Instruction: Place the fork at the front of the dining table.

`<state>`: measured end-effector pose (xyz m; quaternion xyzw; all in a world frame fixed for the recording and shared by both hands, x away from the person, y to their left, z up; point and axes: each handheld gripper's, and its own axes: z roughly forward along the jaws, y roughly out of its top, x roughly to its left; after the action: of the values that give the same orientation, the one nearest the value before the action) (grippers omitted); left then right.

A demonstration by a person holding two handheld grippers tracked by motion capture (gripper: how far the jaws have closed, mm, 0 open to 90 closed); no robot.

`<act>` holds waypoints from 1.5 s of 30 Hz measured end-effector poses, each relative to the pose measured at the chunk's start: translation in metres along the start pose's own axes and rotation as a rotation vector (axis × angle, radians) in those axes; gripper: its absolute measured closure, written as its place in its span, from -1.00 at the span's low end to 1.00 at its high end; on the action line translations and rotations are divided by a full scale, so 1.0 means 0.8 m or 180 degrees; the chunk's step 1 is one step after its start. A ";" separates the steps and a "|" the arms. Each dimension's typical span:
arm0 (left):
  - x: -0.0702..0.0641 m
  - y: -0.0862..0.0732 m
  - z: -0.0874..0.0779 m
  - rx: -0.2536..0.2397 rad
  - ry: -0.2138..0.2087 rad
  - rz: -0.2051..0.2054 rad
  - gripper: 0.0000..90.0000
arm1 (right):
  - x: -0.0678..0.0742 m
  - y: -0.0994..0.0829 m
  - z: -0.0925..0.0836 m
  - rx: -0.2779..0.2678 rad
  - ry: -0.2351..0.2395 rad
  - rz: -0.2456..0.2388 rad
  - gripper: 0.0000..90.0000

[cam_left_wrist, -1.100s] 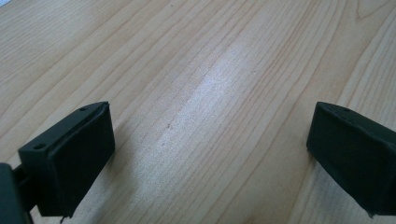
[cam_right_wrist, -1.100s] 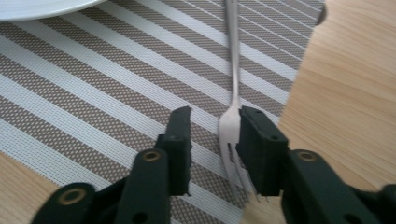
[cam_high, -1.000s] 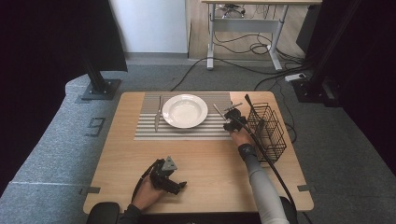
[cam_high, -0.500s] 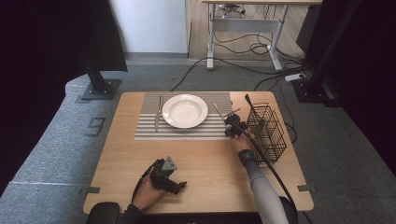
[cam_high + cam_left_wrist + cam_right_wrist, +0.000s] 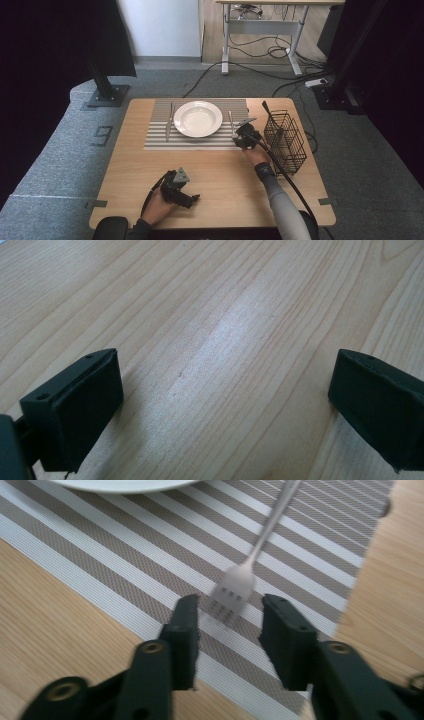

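Note:
A silver fork (image 5: 235, 587) lies on the striped placemat (image 5: 125, 555), tines toward my right gripper (image 5: 230, 625). The jaws have just been closing; they stand on either side of the tines with gaps on both sides, so the gripper is open. From above, that gripper (image 5: 244, 136) is at the mat's right end, beside the fork (image 5: 231, 121) and right of the white plate (image 5: 198, 119). My left gripper (image 5: 184, 194) rests near the table's front edge. Its jaws (image 5: 225, 405) stand wide open over bare wood.
A knife (image 5: 170, 121) lies on the placemat (image 5: 160, 139) left of the plate. A black wire basket (image 5: 285, 137) stands at the table's right side, close to the right hand. The right gripper's cable runs back along the forearm.
The right gripper has shifted a little toward the person, down along the fork at the mat's right end. The left gripper has stayed put.

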<state>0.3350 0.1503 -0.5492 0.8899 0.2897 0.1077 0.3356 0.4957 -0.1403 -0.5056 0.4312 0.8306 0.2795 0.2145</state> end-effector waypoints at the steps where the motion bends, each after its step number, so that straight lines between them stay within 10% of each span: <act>1: 0.000 0.000 0.000 0.0000 0.0000 0.0001 -0.98 | 0.000 0.000 0.000 0.0000 0.0000 0.0000 0.40; 19: 0.000 0.000 0.000 0.0000 0.0003 0.0004 -0.98 | 0.003 0.012 0.035 0.0001 0.0111 -0.0006 0.48; 26: 0.000 0.000 0.000 0.0008 0.0003 0.0005 -0.98 | 0.007 0.016 0.032 -0.0056 0.0107 0.0001 -0.22; 32: 0.000 -0.001 -0.001 0.0007 0.0007 -0.0016 -0.97 | 0.015 0.014 0.003 -0.0170 0.0186 -0.0050 -0.72; 45: 0.000 -0.003 -0.003 -0.0014 0.0020 -0.0040 -0.94 | 0.048 -0.037 -0.074 -0.0474 0.0291 -0.0244 -0.94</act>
<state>0.3329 0.1528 -0.5488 0.8869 0.2961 0.1090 0.3373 0.4222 -0.1385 -0.4844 0.3688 0.8323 0.3514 0.2184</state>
